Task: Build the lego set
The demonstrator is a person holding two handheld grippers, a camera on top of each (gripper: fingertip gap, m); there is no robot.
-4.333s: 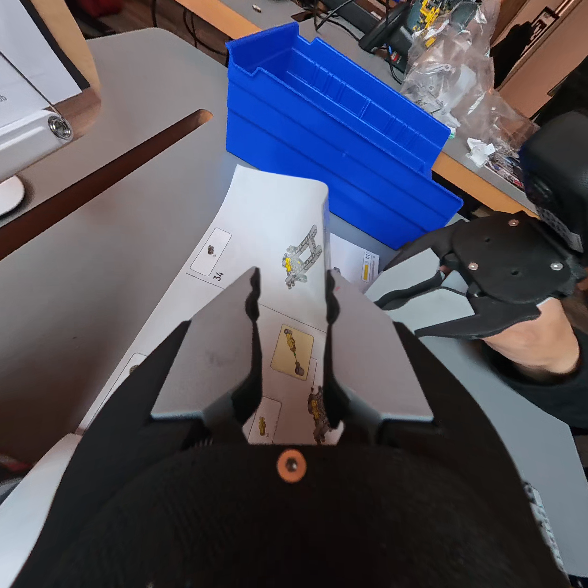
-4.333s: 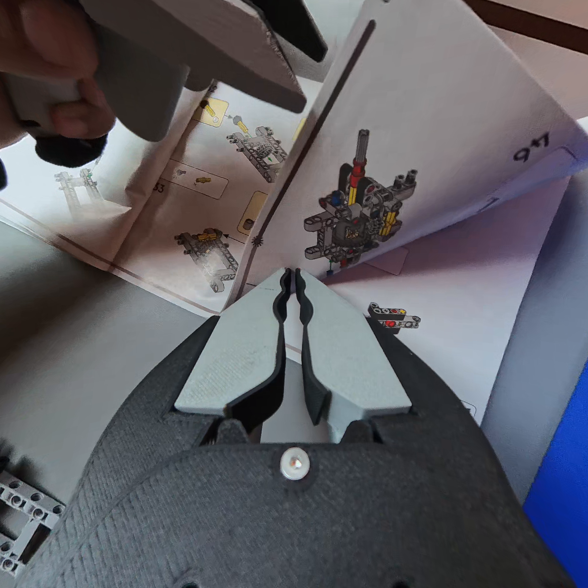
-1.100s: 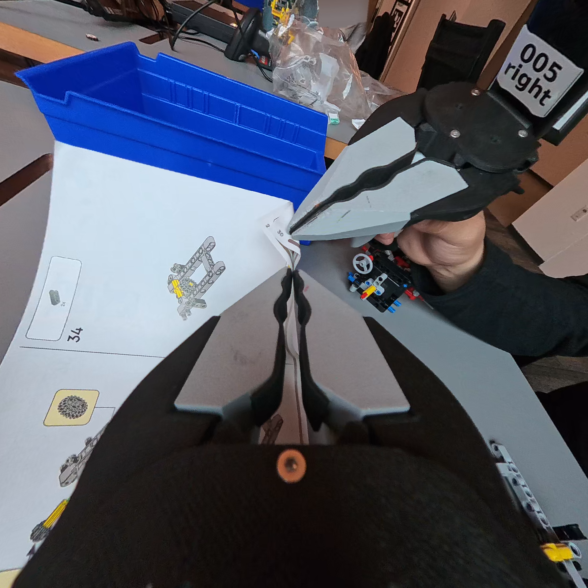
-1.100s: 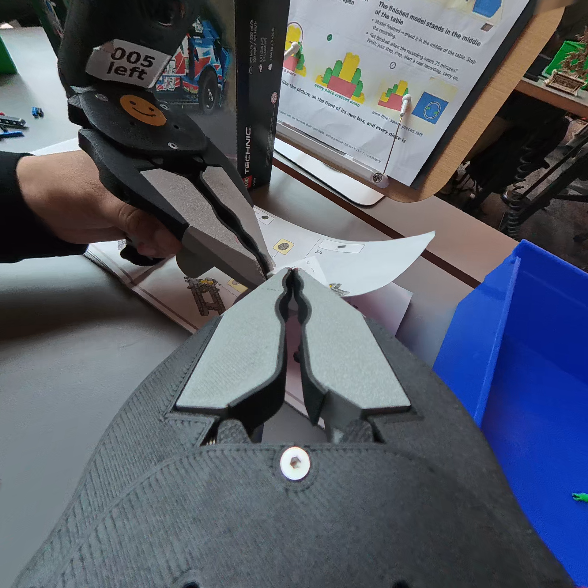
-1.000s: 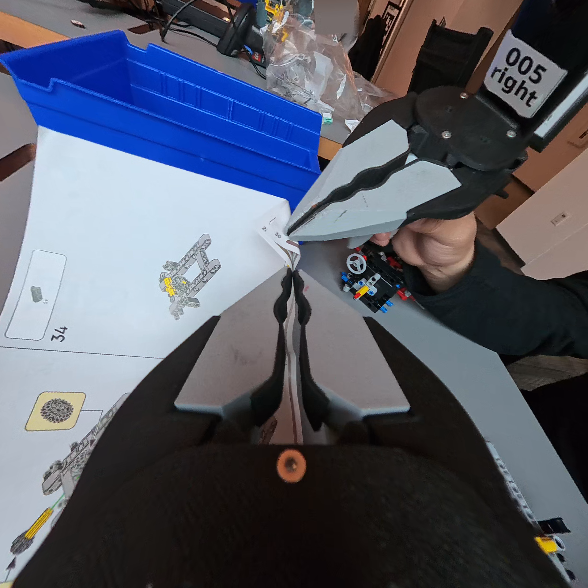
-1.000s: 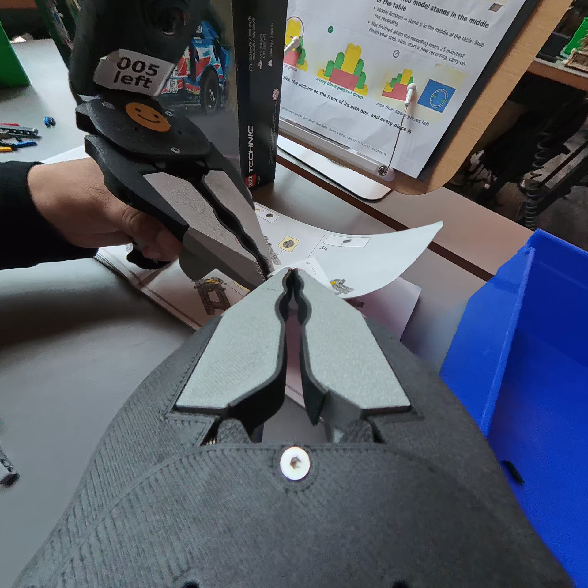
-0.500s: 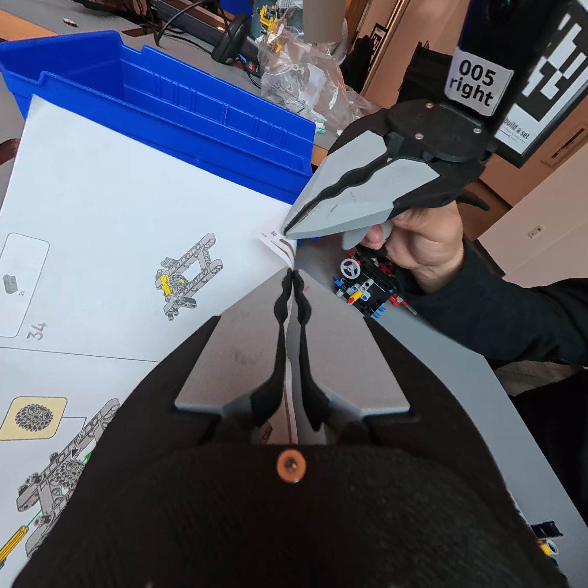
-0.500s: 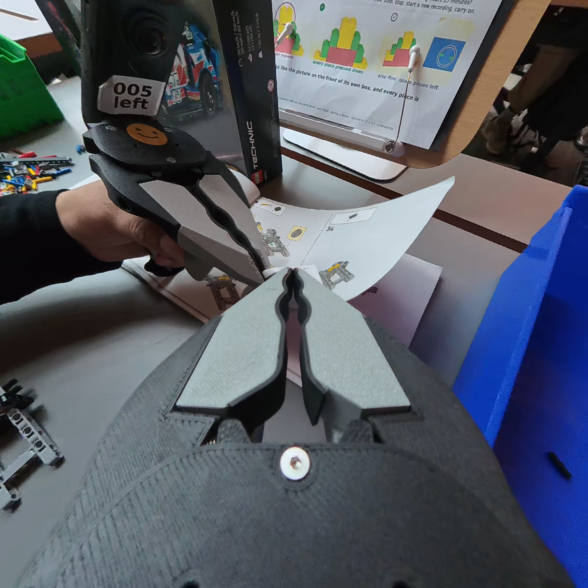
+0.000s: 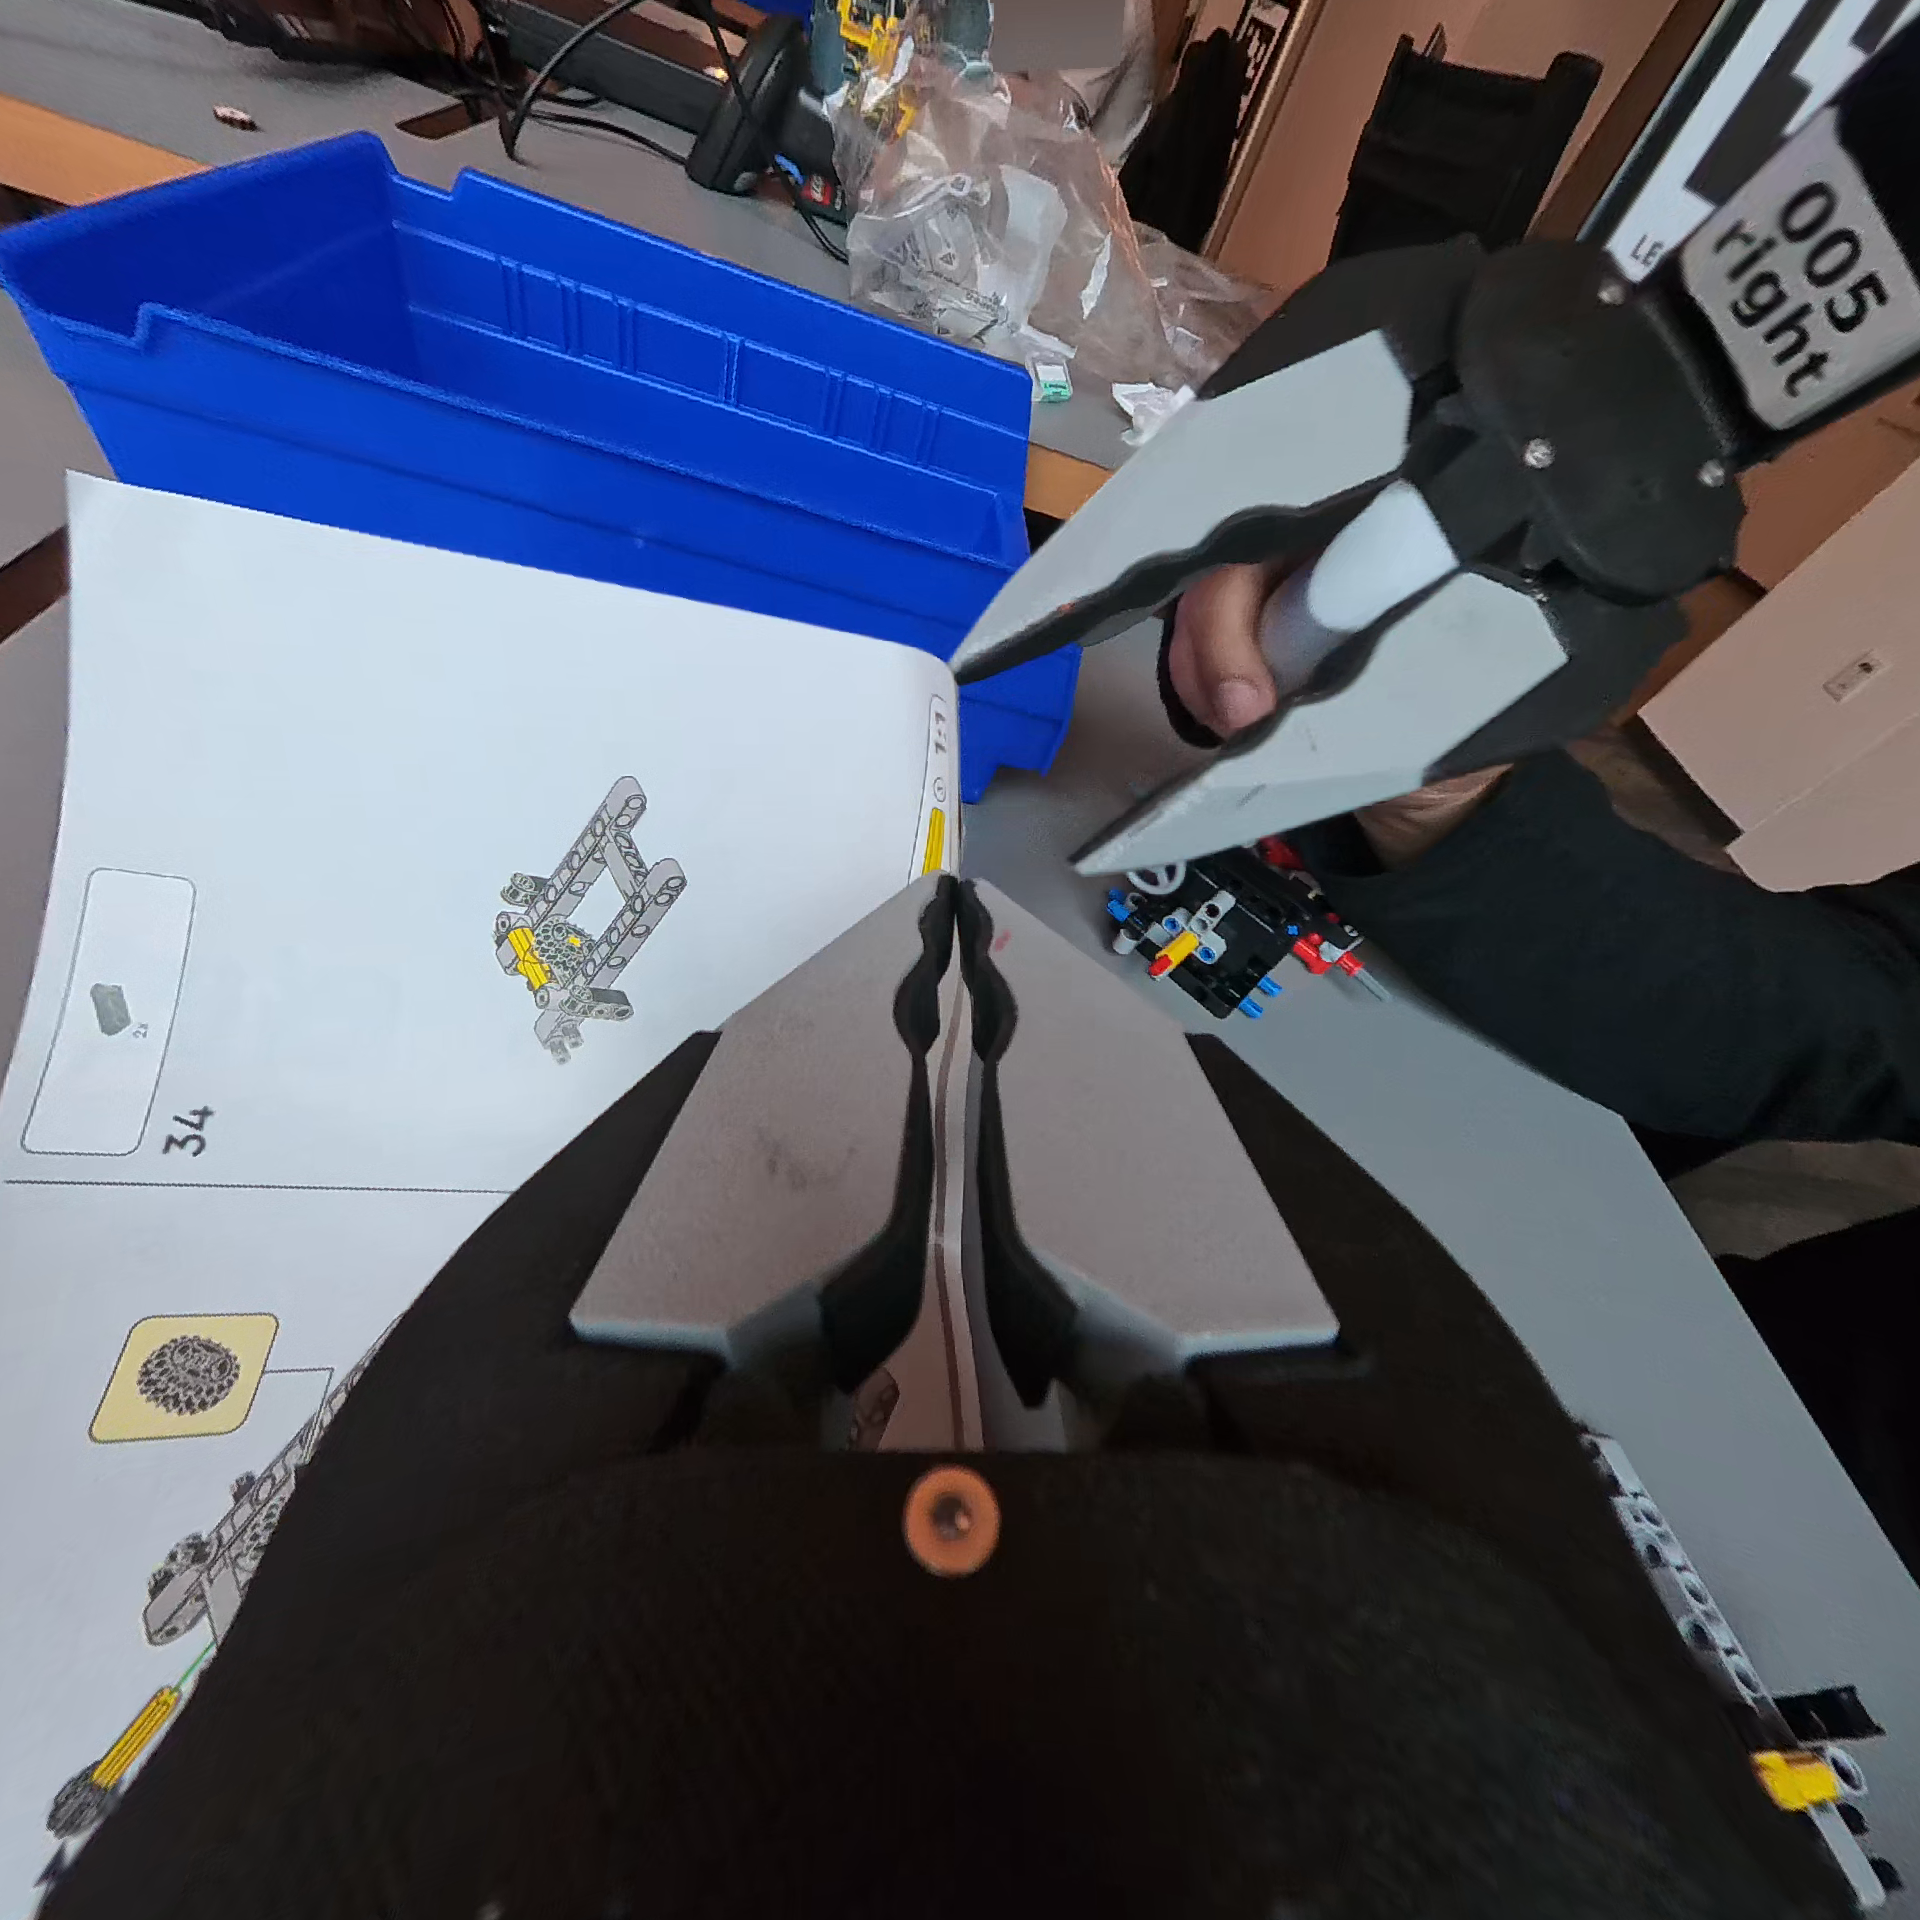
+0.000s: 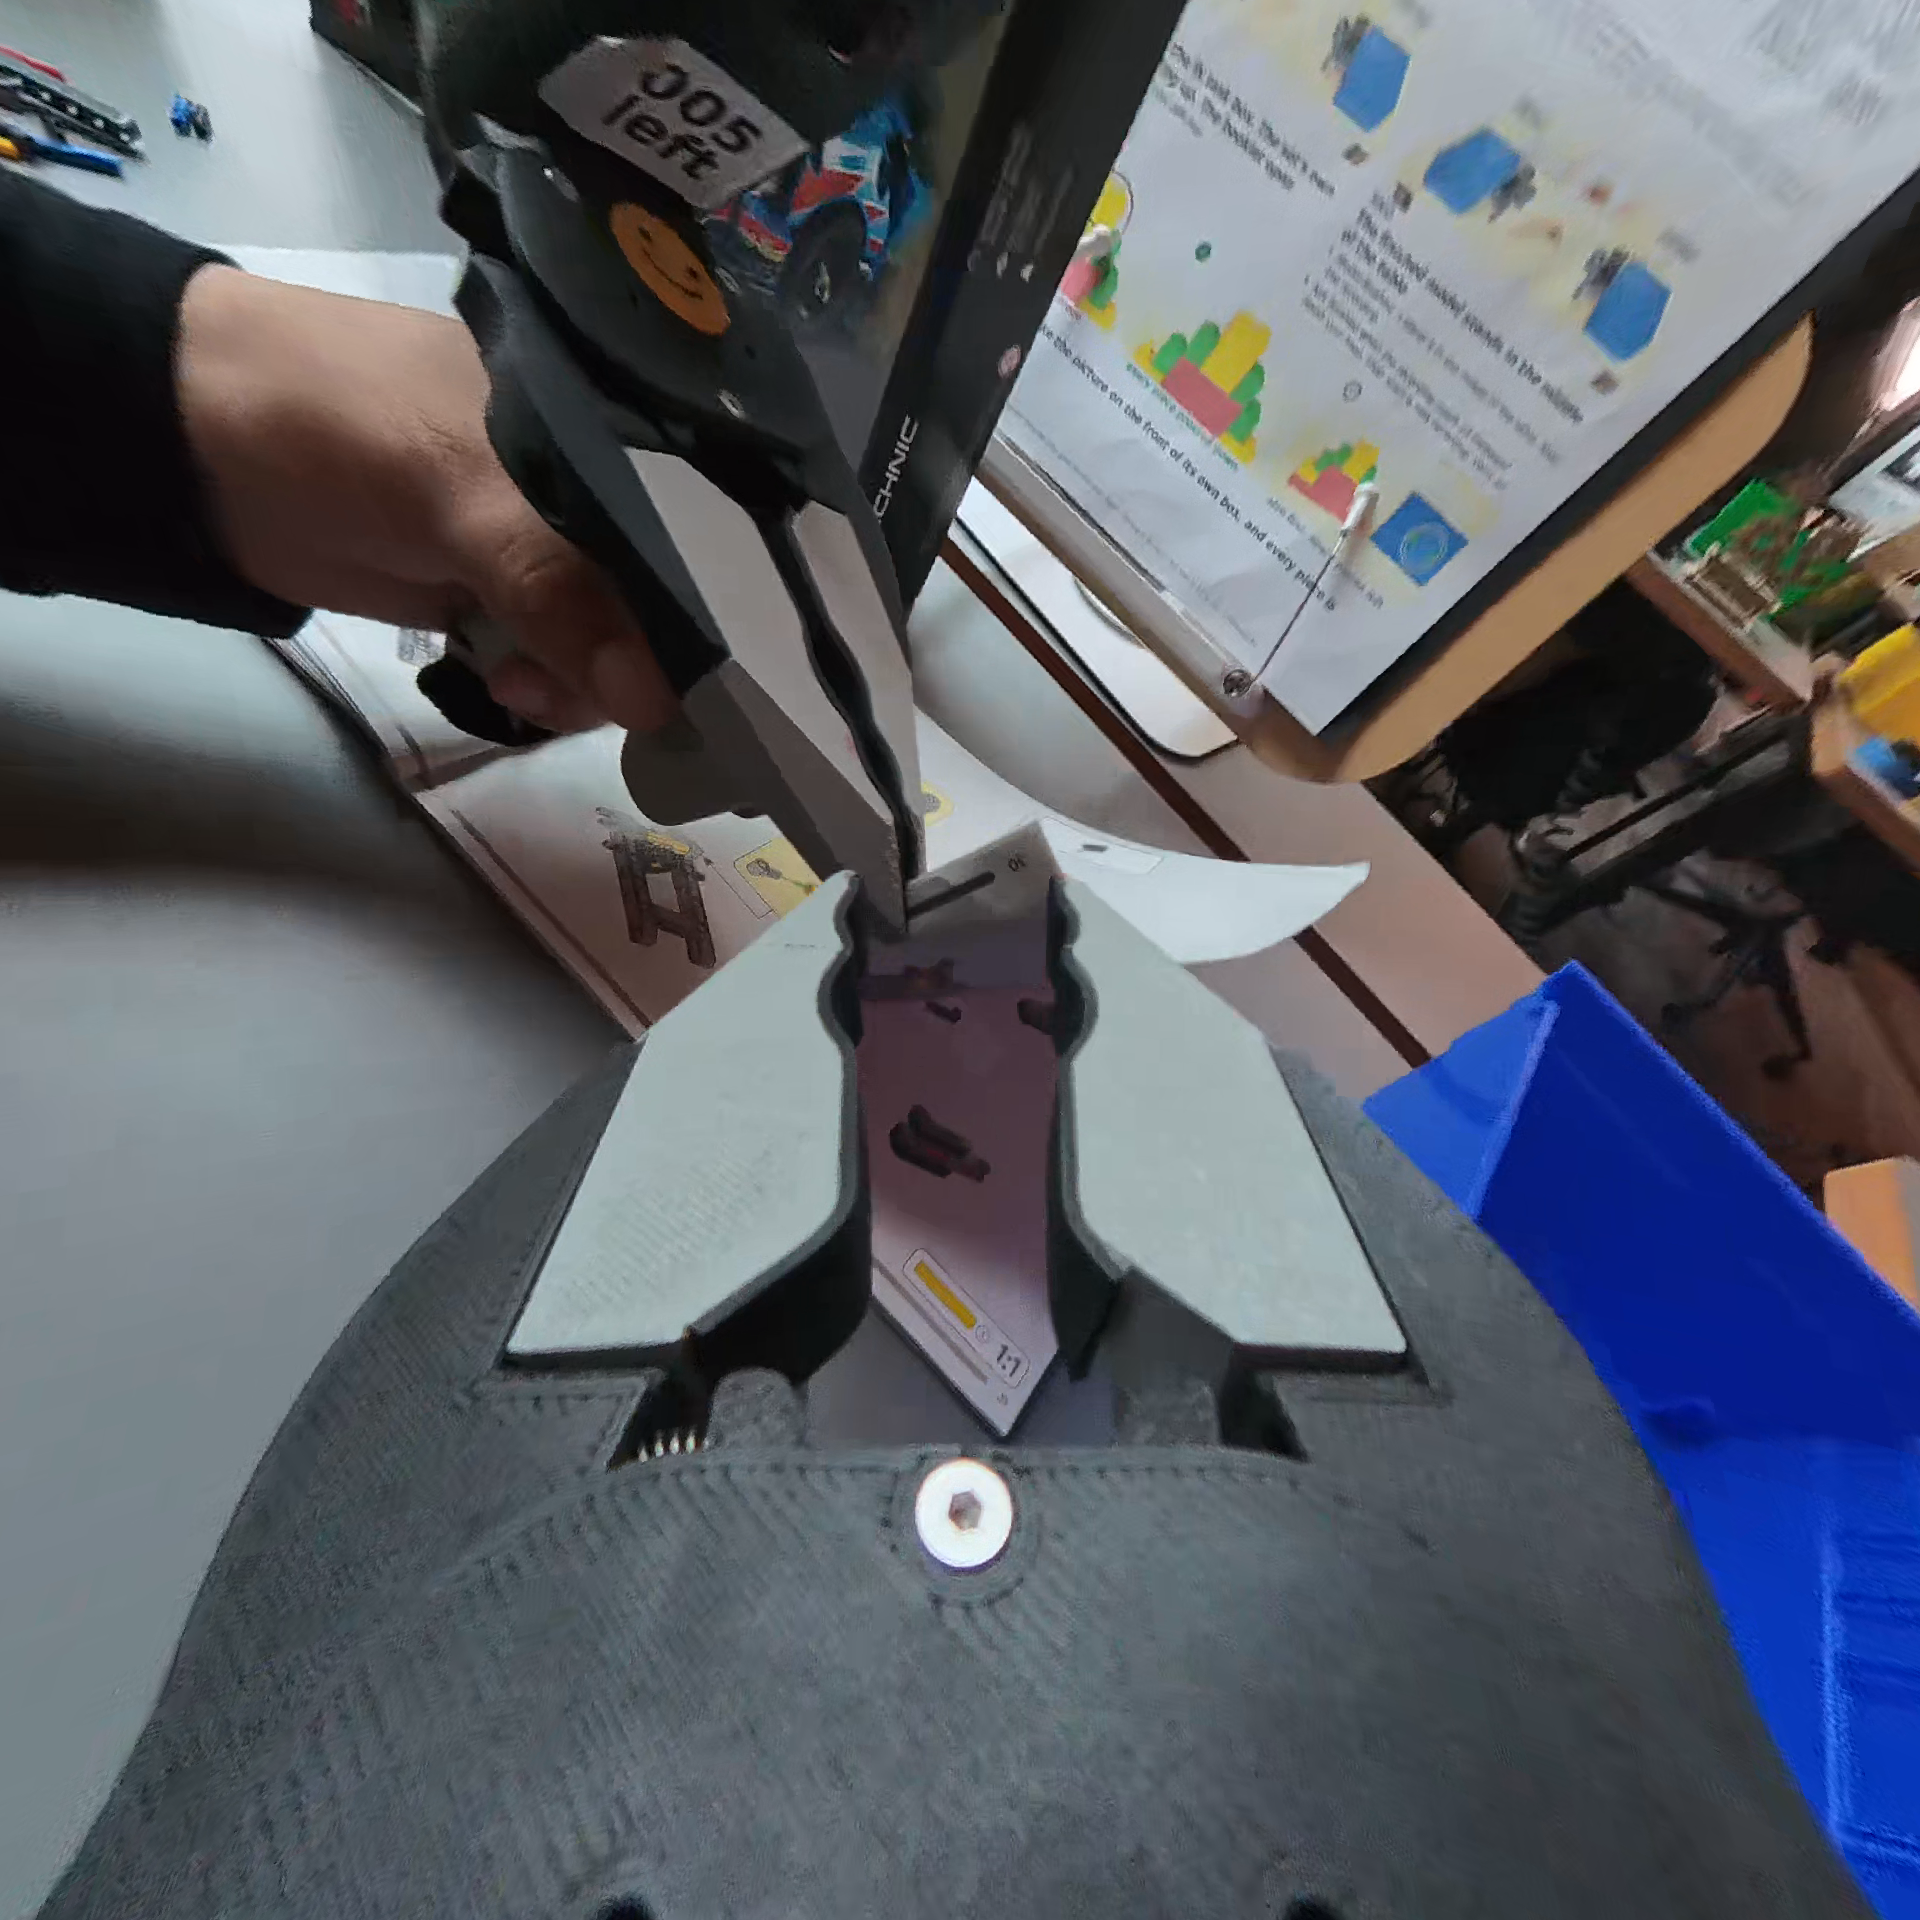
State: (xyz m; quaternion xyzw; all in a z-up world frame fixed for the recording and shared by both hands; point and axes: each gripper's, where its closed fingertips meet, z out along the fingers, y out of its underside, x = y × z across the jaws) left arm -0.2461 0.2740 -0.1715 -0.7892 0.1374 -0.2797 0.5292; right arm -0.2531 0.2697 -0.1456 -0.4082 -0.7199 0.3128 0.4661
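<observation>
The open instruction booklet lies on the grey table, one page curled up. My left gripper is shut on the edge of the lifted pages; it also shows in the right wrist view, held by a hand. My right gripper is open, its jaws on either side of the page corner without pinching it. In the left wrist view my right gripper hangs open just past the page's top corner. A small black partly built model with red, blue and yellow pins sits on the table under it.
A blue bin stands behind the booklet and shows at the right of the right wrist view. The set's box and an instruction board stand beyond. Grey beams lie near me. Loose pieces lie far left. Only a small space, under 4 cm, lies between the two pairs of fingers. The small black partly built model is about 15 cm from both grippers' fingertips.
My right gripper has opened and let go of the page corner. My left gripper still pinches the pages, which have flattened out a little.
</observation>
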